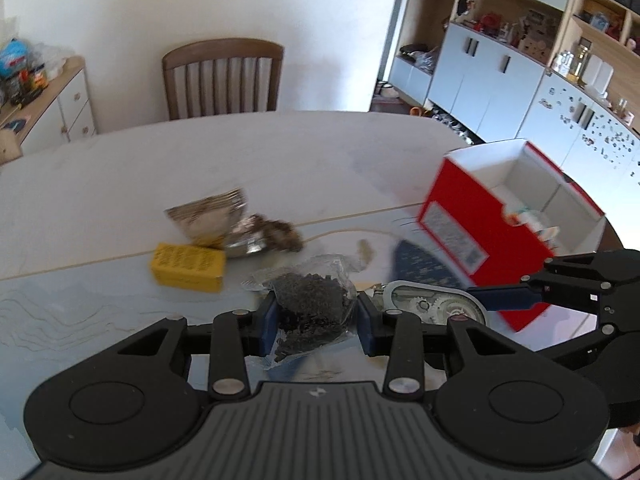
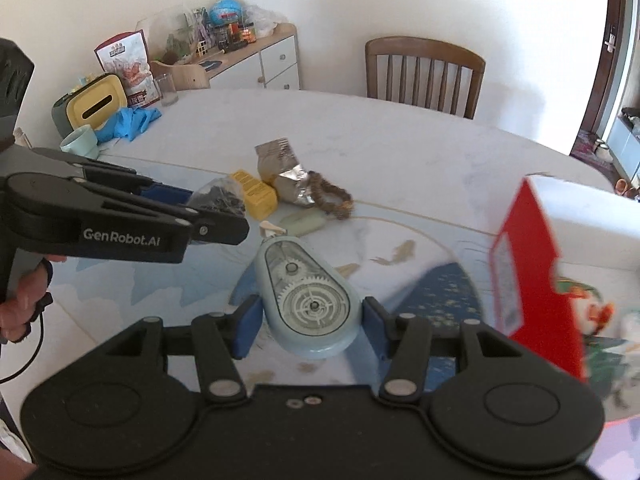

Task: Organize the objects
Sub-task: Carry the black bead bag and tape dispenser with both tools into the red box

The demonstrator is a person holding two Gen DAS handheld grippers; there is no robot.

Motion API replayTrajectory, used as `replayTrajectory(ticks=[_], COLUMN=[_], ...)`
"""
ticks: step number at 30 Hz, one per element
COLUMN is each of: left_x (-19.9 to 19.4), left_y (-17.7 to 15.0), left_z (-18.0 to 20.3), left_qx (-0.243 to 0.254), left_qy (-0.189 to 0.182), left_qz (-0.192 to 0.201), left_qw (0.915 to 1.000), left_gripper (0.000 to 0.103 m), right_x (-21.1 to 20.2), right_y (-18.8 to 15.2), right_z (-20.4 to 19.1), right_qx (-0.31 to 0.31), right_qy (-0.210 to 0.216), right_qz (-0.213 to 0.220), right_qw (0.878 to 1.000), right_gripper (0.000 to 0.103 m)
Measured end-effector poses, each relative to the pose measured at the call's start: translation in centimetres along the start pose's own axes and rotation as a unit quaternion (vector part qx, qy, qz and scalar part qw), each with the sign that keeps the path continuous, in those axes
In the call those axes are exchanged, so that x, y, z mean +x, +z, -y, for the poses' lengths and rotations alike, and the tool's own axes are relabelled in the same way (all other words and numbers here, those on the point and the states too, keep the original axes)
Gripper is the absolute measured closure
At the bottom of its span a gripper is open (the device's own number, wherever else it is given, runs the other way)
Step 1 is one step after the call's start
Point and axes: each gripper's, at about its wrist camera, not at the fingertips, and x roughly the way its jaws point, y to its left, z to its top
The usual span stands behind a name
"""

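Right jaws point(image 2: 312, 320) clamp the tape dispenser point(image 2: 308, 300), narrow end pointing away; left jaws point(image 1: 316, 316) pinch a tea bag point(image 1: 312, 304).

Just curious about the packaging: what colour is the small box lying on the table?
Yellow with dark print; the small box shows best in the left wrist view.
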Motion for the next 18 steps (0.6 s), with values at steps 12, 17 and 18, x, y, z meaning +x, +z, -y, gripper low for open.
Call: replayTrajectory(ticks=[12, 17, 18], left_x=[-0.4, 0.5, 0.6], left_y=[2.1, 3.2, 3.4], left_z=[8.2, 11.7, 12.4], left_qx=[0.012, 0.022, 0.025], left_qy=[-0.01, -0.017, -0.019], left_qz=[0.01, 0.013, 0.013], left_qw=[0.9998, 0.9995, 0.9994], left_gripper=[0.065, 0.065, 0.065], right_x=[-5.8, -7.5, -7.9], right_y=[-0.8, -1.2, -1.3], right_z=[6.4, 9.9, 10.7], right_qx=[0.002, 0.015, 0.017], right_qy=[-0.013, -0.025, -0.028], right_qz=[0.019, 0.03, 0.033], right_qw=[1.0, 0.999, 0.999], right_gripper=[0.05, 0.05, 0.05])
